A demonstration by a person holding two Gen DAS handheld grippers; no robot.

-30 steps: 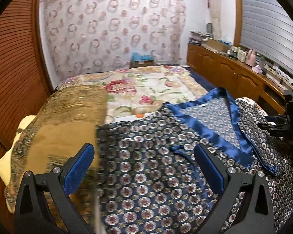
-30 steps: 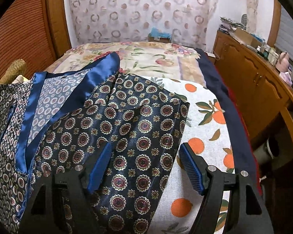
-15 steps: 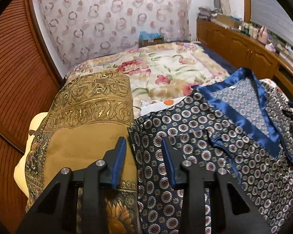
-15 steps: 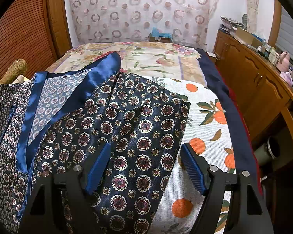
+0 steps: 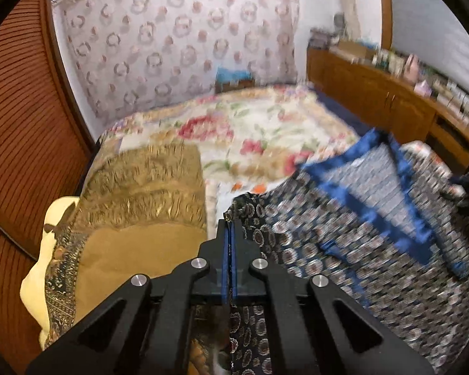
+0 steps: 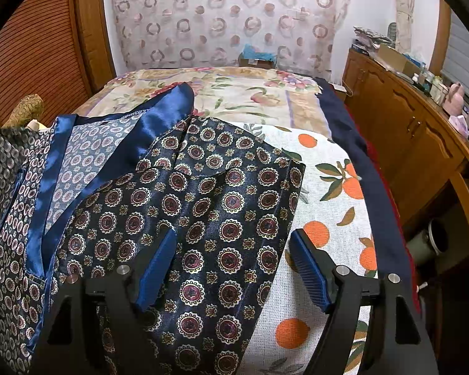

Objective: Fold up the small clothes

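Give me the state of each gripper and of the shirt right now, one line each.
Left gripper: shut, pinching the shirt's left edge beside the gold cushion.
Right gripper: open, jaws wide, hanging over the shirt's right side, gripping nothing.
Shirt: spread face up on the bed, front open at the blue collar, not yet folded.

both grippers, left gripper [image 5: 229, 234] and right gripper [image 6: 233, 268]: black angular frames, silver screws, ribbed blue pads [image 6: 309, 270].
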